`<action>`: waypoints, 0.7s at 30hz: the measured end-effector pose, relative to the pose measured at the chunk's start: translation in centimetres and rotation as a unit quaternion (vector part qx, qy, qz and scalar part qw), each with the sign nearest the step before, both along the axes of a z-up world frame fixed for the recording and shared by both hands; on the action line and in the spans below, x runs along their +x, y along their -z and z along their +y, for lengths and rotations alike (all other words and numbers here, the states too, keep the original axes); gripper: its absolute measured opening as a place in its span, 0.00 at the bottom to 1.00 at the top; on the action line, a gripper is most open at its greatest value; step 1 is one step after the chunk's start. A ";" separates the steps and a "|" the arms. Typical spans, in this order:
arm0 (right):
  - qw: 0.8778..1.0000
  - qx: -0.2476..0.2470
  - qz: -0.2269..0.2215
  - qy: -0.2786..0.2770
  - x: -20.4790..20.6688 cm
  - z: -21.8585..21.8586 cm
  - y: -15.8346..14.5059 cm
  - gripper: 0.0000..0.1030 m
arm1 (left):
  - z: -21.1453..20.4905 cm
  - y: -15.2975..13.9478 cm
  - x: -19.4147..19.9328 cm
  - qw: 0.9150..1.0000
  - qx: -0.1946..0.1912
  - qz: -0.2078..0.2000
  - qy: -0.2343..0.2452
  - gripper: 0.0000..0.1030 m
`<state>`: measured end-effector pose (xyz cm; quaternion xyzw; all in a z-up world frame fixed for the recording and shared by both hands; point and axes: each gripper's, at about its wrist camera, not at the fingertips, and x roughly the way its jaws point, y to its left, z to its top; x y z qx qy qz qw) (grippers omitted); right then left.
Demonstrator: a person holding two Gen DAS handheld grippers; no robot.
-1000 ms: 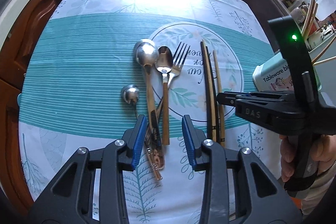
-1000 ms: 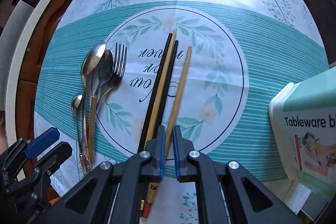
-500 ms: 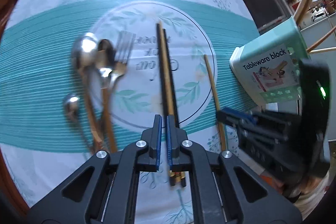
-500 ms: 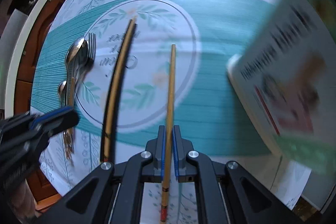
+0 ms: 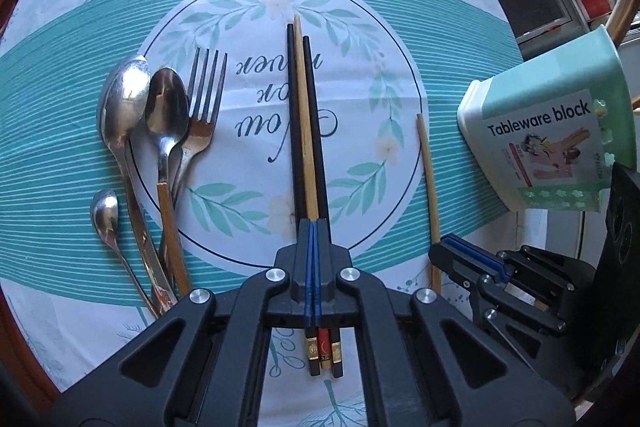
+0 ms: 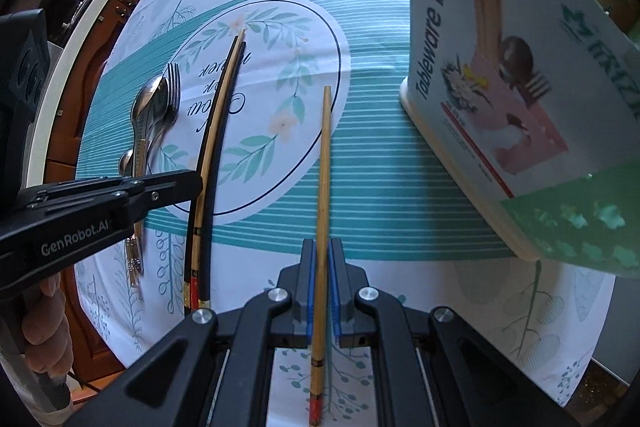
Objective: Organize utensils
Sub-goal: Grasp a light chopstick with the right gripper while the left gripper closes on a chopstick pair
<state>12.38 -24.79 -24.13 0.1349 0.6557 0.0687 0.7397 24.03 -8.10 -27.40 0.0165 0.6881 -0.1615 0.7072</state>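
**Clamping chopsticks, one gripper each**

Closing within the last second, the left gripper (image 5: 312, 227) now has its jaws together over the three bundled chopsticks (image 5: 305, 115) at the centre of the left wrist view; a second ago they stood apart over the spoons and fork (image 5: 160, 131), which lie at the left; whether the jaws truly pinch a stick I cannot tell; the right gripper (image 6: 322, 251) is clamped on the single bamboo chopstick (image 6: 325, 163), now apart from the bundle and nearer the tableware block (image 6: 520, 75) at the upper right; judging by this, the chopsticks go into the block first; the cutlery waits on the bench (image 5: 60, 131).
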 end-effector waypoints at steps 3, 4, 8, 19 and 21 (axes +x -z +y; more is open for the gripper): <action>1.000 0.002 -0.002 0.001 -0.4 -0.4 -0.2 0.06 | -0.3 0.1 0.3 1.000 0.019 -0.002 0.002 0.00; 1.000 0.003 -0.003 0.001 -0.4 -0.3 -0.1 0.06 | -0.3 0.1 0.4 1.000 0.018 0.001 0.002 0.00; 1.000 0.004 -0.005 0.000 -0.4 -0.4 -0.2 0.06 | -0.9 0.2 0.7 1.000 0.024 0.009 0.000 0.00; 1.000 0.006 -0.008 -0.001 -0.5 -0.4 -0.2 0.06 | -2.4 0.4 0.9 1.000 0.021 0.019 0.006 0.00; 1.000 0.007 -0.009 0.000 -0.5 -0.4 -0.2 0.06 | -2.8 0.5 1.0 1.000 0.023 0.015 0.007 0.00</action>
